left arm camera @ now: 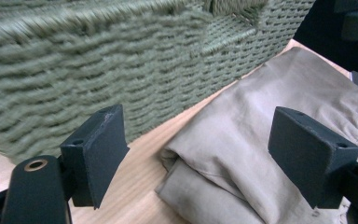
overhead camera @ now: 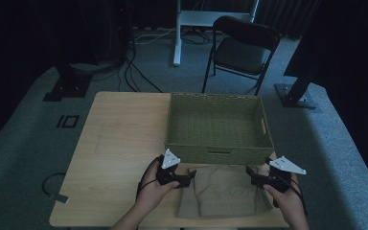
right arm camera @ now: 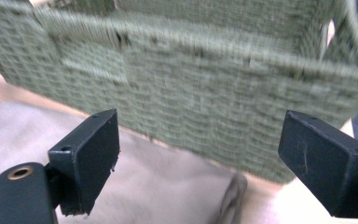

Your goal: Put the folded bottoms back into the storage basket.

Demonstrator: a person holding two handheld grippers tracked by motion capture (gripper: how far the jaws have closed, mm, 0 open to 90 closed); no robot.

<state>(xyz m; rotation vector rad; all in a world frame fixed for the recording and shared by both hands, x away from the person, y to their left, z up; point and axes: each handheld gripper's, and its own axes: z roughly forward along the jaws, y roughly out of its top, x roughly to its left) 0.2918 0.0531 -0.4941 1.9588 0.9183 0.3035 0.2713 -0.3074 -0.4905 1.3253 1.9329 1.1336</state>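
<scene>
— What's the basket at the frame's centre made of?
— Coarse woven fibre, olive green, rough and matt.
— And the folded cloth at lower centre?
— Soft beige fabric, matt, lightly creased.
— The table?
— Pale wood, smooth, faint grain. The left gripper has matt black plastic pads.

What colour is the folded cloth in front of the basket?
The folded cloth is beige, a light khaki tan; the left gripper view shows it best.
</scene>
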